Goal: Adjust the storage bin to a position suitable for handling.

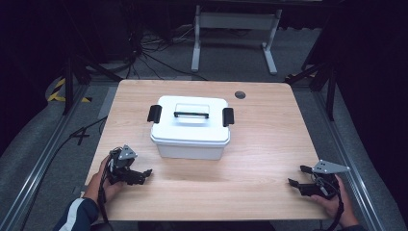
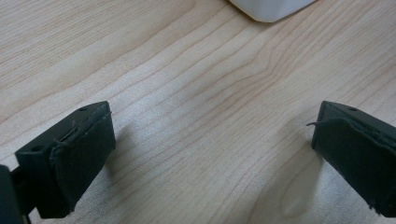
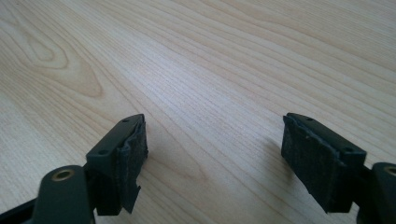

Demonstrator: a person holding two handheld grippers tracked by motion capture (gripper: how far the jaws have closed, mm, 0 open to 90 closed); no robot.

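White box (image 1: 190, 127) latched, centre table. Left gripper (image 1: 143, 175) and right gripper (image 1: 298, 176) both wide, empty. Approach black latches (image 1: 154, 113) squarely, one each.

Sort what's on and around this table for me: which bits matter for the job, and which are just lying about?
In play:
white lidded box, latches closed
left gripper, open, empty
right gripper, open, empty

Lying about:
table's round grommet
white frame on the floor behind
floor cables
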